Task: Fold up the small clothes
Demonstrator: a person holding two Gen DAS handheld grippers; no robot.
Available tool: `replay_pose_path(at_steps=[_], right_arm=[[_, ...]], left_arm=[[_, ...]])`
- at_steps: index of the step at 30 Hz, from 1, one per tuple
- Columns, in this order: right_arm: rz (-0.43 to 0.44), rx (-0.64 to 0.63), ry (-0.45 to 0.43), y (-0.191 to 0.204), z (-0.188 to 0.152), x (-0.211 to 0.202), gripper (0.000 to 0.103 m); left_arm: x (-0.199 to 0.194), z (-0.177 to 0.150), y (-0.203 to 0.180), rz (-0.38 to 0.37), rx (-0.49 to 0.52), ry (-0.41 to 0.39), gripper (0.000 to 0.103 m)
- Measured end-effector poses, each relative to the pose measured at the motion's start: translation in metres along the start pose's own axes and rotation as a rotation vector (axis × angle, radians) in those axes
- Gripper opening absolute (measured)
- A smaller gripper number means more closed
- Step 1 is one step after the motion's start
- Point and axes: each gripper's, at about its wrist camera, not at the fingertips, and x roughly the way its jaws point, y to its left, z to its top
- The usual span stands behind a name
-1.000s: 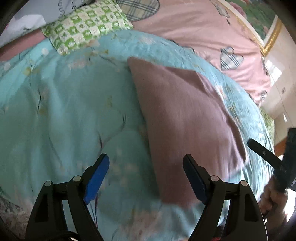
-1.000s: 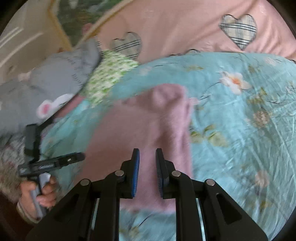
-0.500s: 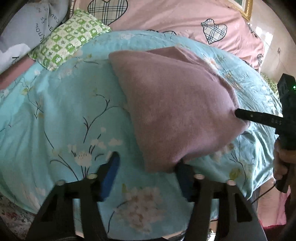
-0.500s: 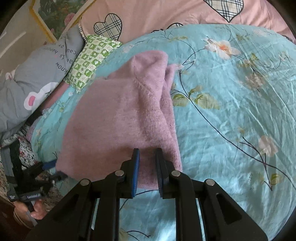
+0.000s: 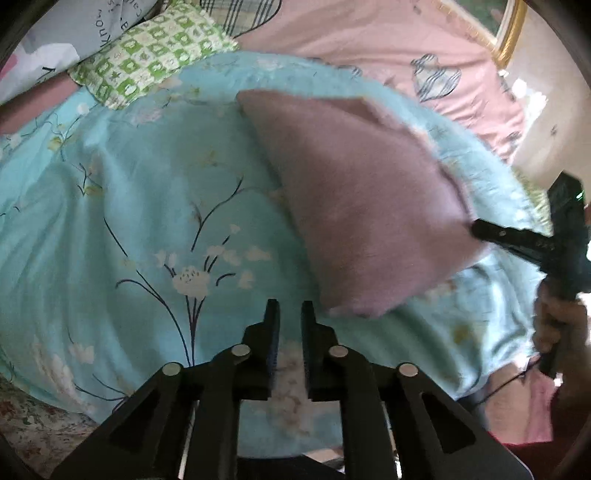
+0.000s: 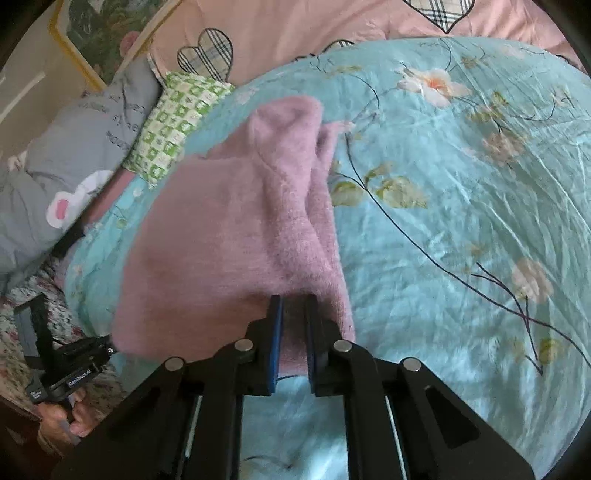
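A folded mauve knit garment (image 5: 369, 206) lies on the turquoise floral quilt (image 5: 129, 221). In the right wrist view the garment (image 6: 236, 240) fills the centre, with a raised fold at its far end. My right gripper (image 6: 293, 301) is shut on the garment's near edge; it also shows at the right of the left wrist view (image 5: 476, 230), pinching the garment's right corner. My left gripper (image 5: 290, 306) is shut and empty, just left of the garment's near corner. It appears in the right wrist view (image 6: 85, 354) at the lower left, beside the garment's corner.
A green checked pillow (image 5: 147, 62), a grey printed pillow (image 6: 74, 147) and a pink heart-patterned cover (image 5: 388, 48) lie at the head of the bed. A gold picture frame (image 5: 511, 33) hangs behind. A floral sheet (image 6: 22, 332) shows at the bed's edge.
My left gripper has closed from wide open and drawn back from the garment's near corner. My right gripper stays shut on the garment's edge. The garment has settled flatter on the quilt.
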Motion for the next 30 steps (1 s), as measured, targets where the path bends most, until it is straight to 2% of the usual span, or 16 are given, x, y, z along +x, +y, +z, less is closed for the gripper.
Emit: replay_pose_path(at_steps=[3, 5, 6, 8, 10, 14, 17, 18, 21, 22, 24, 25, 26, 30], right_arm=[[0.06, -0.033, -0.057, 0.018, 0.003, -0.017, 0.014], [0.068, -0.048, -0.049, 0.025, 0.004, -0.015, 0.014], [0.046, -0.058, -0.037, 0.027, 0.004, -0.01, 0.014], [-0.015, -0.061, -0.007, 0.023, 0.004, 0.003, 0.014], [-0.05, -0.025, 0.04, 0.008, -0.001, 0.018, 0.014], [-0.026, 0.006, 0.032, -0.011, -0.009, 0.026, 0.004], [-0.032, -0.006, 0.033, -0.004, -0.006, 0.019, 0.004], [-0.031, -0.011, 0.032, -0.001, -0.006, 0.014, 0.007], [-0.009, -0.042, 0.006, 0.013, -0.01, -0.007, 0.009], [-0.003, -0.053, 0.001, 0.019, -0.013, -0.014, 0.01], [0.019, -0.066, -0.009, 0.029, -0.018, -0.025, 0.019], [0.03, -0.074, -0.013, 0.034, -0.022, -0.029, 0.024], [0.036, -0.081, -0.019, 0.038, -0.026, -0.034, 0.033], [0.043, -0.121, -0.035, 0.055, -0.045, -0.046, 0.037]], left_arm=[[-0.011, 0.008, -0.009, -0.079, -0.002, -0.037, 0.01], [-0.002, 0.014, -0.022, -0.114, 0.01, -0.033, 0.011], [0.002, 0.015, -0.026, -0.101, 0.018, -0.024, 0.011], [0.025, 0.014, -0.034, -0.027, 0.051, 0.032, 0.01], [0.041, 0.01, -0.031, -0.013, 0.044, 0.065, 0.012], [0.04, 0.01, -0.027, -0.022, 0.039, 0.067, 0.013], [0.028, 0.005, -0.03, -0.003, 0.056, 0.065, 0.014], [0.025, 0.003, -0.032, 0.004, 0.063, 0.064, 0.019], [0.014, -0.006, -0.04, 0.063, 0.076, 0.062, 0.05], [0.01, -0.008, -0.041, 0.074, 0.076, 0.059, 0.057], [0.003, -0.012, -0.048, 0.106, 0.086, 0.046, 0.06], [0.001, -0.014, -0.05, 0.121, 0.086, 0.045, 0.066], [-0.003, -0.016, -0.052, 0.153, 0.085, 0.039, 0.069], [-0.01, -0.022, -0.058, 0.19, 0.093, 0.023, 0.074]])
